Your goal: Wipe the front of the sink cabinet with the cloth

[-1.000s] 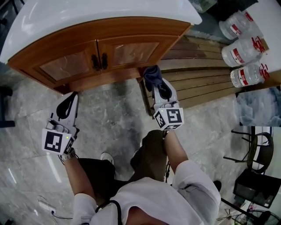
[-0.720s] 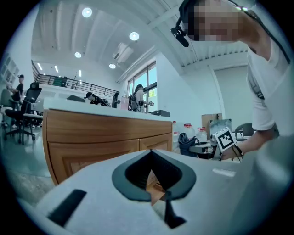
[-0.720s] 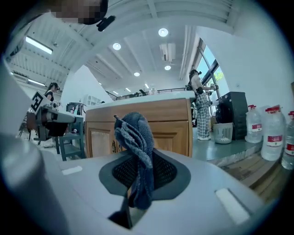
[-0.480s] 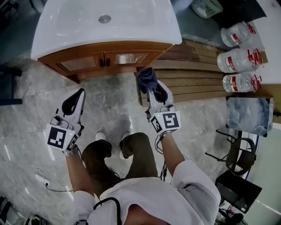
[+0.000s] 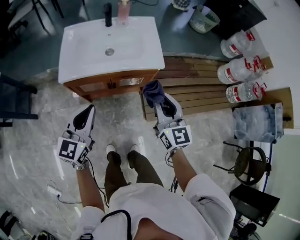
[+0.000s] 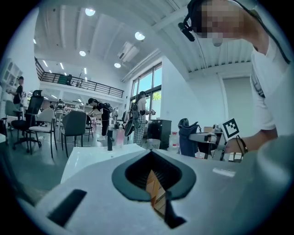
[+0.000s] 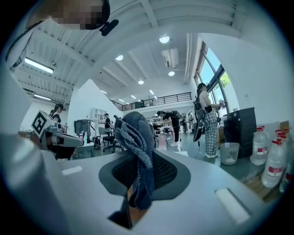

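The sink cabinet (image 5: 112,84) has a brown wooden front with two doors under a white basin top (image 5: 89,51); it stands ahead of me on the marble floor. A dark blue cloth (image 5: 153,91) sticks up from my right gripper (image 5: 159,99), which is shut on it and held in the air short of the cabinet's right corner. In the right gripper view the cloth (image 7: 137,137) hangs bunched between the jaws. My left gripper (image 5: 90,108) is shut with nothing in it, held off to the left and below the cabinet front. Neither gripper touches the cabinet.
Wooden planks (image 5: 197,89) lie on the floor right of the cabinet, with three large water bottles (image 5: 239,70) beyond them. A faucet (image 5: 108,14) and a soap bottle (image 5: 123,11) stand on the basin. A bin (image 5: 204,18) sits behind; a chair (image 5: 248,164) stands at right.
The person has risen from a crouch, so the cabinet now looks smaller and farther. Both grippers have drawn back from the front. The cloth stays in the right gripper.
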Tool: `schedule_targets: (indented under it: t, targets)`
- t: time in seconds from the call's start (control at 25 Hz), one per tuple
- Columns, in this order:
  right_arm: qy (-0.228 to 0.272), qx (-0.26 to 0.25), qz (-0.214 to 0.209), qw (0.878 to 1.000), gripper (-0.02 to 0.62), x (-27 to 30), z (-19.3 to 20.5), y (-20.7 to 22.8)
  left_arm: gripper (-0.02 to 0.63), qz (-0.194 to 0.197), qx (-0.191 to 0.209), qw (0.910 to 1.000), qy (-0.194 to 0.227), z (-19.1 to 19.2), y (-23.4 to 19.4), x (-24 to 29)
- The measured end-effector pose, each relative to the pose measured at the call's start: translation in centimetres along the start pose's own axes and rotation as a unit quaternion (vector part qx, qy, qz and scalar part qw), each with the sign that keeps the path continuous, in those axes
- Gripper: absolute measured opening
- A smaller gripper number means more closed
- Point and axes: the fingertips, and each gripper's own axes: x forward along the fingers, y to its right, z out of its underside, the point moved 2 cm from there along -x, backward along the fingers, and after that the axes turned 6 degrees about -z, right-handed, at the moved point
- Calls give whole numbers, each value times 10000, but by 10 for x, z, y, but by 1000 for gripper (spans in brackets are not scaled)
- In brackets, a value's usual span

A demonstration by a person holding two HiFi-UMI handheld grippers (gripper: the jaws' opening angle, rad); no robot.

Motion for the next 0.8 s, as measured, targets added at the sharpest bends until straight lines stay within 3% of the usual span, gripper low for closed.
schedule_targets:
  t: [0.24, 0.44, 0.8]
  targets:
    - [-103, 65, -382, 9992, 72, -12, -61, -34, 0, 13, 95, 9999, 139, -68, 22, -18]
    - [-119, -104, -756, 9970, 72, -19, -105, -56, 0, -13, 75, 9994, 328, -103, 36, -34]
    - [125, -263, -737, 9969, 72, -42, -164, -61, 0, 52, 243, 9982, 546, -153, 57, -54]
